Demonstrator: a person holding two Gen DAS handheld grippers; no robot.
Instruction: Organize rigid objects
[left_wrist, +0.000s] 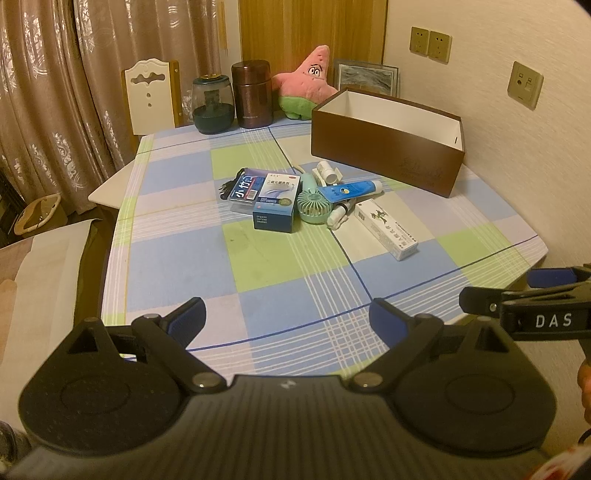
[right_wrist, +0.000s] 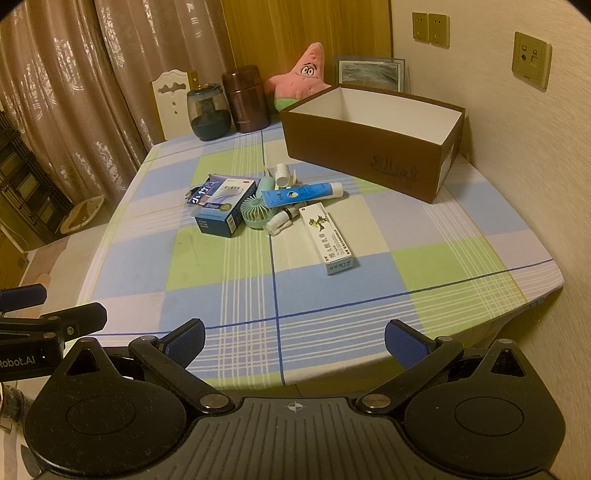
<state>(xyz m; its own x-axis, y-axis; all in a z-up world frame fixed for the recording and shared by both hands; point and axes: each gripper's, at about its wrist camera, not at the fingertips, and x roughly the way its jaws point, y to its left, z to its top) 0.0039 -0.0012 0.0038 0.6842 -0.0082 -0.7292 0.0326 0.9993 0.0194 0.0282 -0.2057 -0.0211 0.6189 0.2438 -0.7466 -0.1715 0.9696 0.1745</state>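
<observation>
A heap of small items lies mid-table: a blue medicine box (left_wrist: 275, 206) (right_wrist: 225, 212), a mint hand fan (left_wrist: 314, 203) (right_wrist: 256, 211), a blue tube (left_wrist: 349, 190) (right_wrist: 301, 194), a long white carton (left_wrist: 388, 229) (right_wrist: 327, 236) and a small white bottle (left_wrist: 327, 171) (right_wrist: 282, 173). Behind them stands an open brown box (left_wrist: 384, 147) (right_wrist: 365, 155), white inside. My left gripper (left_wrist: 286, 314) is open over the near table edge, holding nothing. My right gripper (right_wrist: 295, 338) is open too, beside the left one, well short of the heap.
A checked cloth covers the table (left_wrist: 277, 288) (right_wrist: 229, 266). At the back stand a dark glass jar (left_wrist: 213, 105), a brown canister (left_wrist: 253, 94), a pink star plush (left_wrist: 308, 81) and a framed picture (left_wrist: 367, 77). A wall (right_wrist: 517, 166) runs along the right; a chair (left_wrist: 151, 96) and curtains at the left.
</observation>
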